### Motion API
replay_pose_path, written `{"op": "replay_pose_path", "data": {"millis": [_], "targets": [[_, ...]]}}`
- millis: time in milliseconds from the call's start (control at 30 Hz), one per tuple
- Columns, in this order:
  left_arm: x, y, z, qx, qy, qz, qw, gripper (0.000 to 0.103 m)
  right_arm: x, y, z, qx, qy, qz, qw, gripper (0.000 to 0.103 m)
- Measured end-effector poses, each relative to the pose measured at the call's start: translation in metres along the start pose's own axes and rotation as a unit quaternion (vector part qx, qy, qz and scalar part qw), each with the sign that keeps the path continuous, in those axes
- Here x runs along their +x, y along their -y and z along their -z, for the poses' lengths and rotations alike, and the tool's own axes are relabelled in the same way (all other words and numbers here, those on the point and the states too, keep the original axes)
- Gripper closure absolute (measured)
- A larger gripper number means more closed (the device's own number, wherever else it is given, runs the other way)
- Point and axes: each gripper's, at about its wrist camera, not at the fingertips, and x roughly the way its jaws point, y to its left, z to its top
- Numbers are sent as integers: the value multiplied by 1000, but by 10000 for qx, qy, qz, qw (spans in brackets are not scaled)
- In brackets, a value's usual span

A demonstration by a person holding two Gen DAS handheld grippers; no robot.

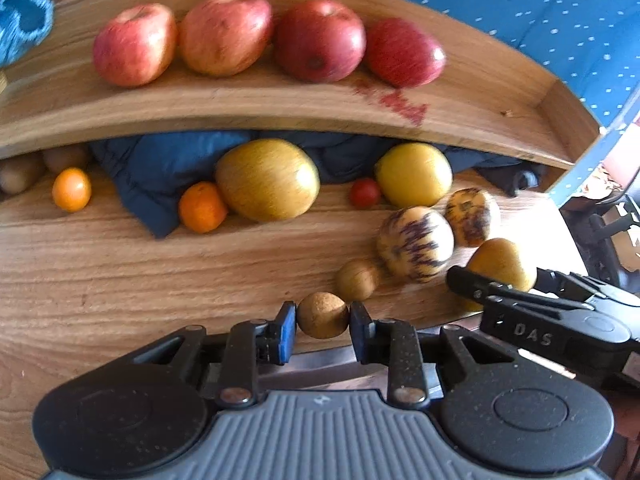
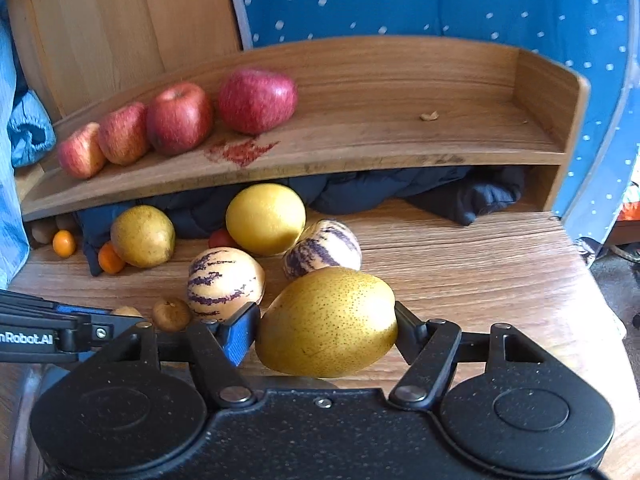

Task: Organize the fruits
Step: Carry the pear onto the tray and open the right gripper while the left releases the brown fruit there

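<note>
Fingers (image 1: 286,330) pinch small brown fruit (image 1: 322,315); right fingers (image 2: 240,334) seemingly grip pear (image 2: 328,322).

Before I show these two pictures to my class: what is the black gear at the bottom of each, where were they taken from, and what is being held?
Each is a hand-held gripper, a two-fingered clamp a person carries, one per hand, with a camera looking along its fingers. One picture comes from the left one, the other from the right. The left hand-held gripper is shut on a small brown round fruit. The right hand-held gripper pinches a large yellow pear. Four red apples sit in a row on the wooden shelf. On the wooden table lie more pears, two purple-striped melons, small oranges and a dark cloth.
</note>
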Motion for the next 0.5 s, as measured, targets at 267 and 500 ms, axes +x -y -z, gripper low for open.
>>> {"op": "replay_pose_path", "data": {"millis": [267,500], "targets": [[-6,14,1,256,107,398,9988,72,-47,6,20,-20,179,-3,9998,32],[-6,28,8,554,-26,765,9955,72,-86,-5,53,-231,73,8,9997,32]]}}
